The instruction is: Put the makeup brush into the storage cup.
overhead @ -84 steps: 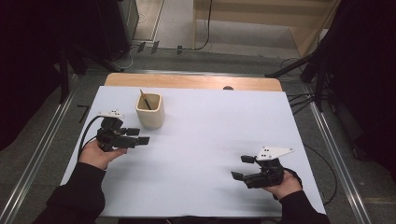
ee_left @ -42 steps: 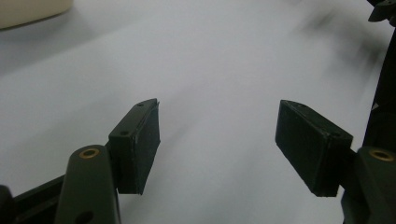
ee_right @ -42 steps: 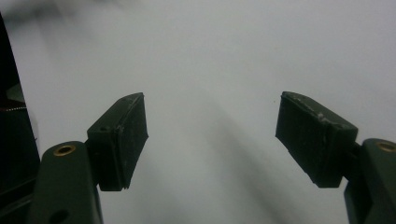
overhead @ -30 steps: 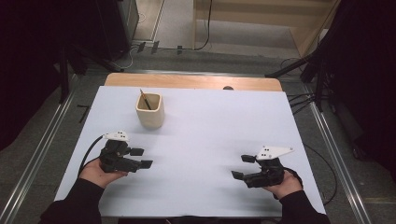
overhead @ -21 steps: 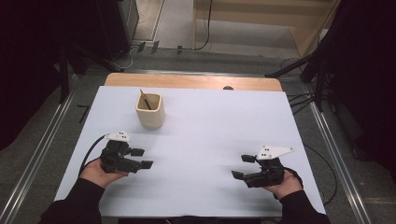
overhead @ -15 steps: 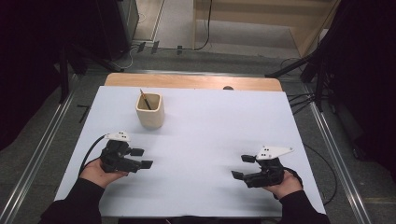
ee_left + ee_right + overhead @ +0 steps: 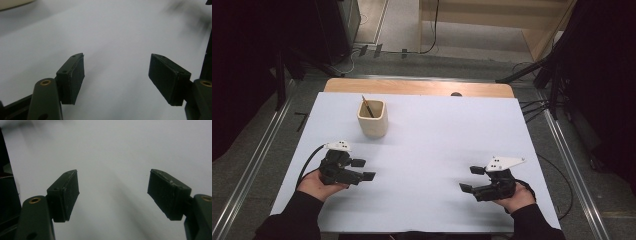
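dark curtains and grey floor with metal rails surround a table (image 7: 422, 87) whose wooden far edge shows beyond a white sheet (image 7: 437, 145) covering most of its top. on the sheet, toward the far left, stands a cream square-sided cup (image 7: 372, 119) with a thin brown stick (image 7: 367, 106) leaning inside it, its tip rising above the rim. the left gripper (image 7: 363, 169) sits low over the sheet at the near left, held in the person's left hand (image 7: 314, 184), its cable looping off the left edge; it lies nearer than the cup and well apart from it. its jaws are spread wide with nothing between them, and in the left gripper view its two black pads (image 7: 75, 75) frame bare white sheet, with a blurred cream edge at the top left corner. the right gripper (image 7: 471, 179) sits at the near right in the right hand (image 7: 514, 199), a grey three-cornered plate (image 7: 504, 162) on top, jaws pointing left toward the sheet's middle. its jaws are likewise parted and empty; the right gripper view shows its pads (image 7: 67, 192) over plain white sheet. the two grippers are well apart from each other.
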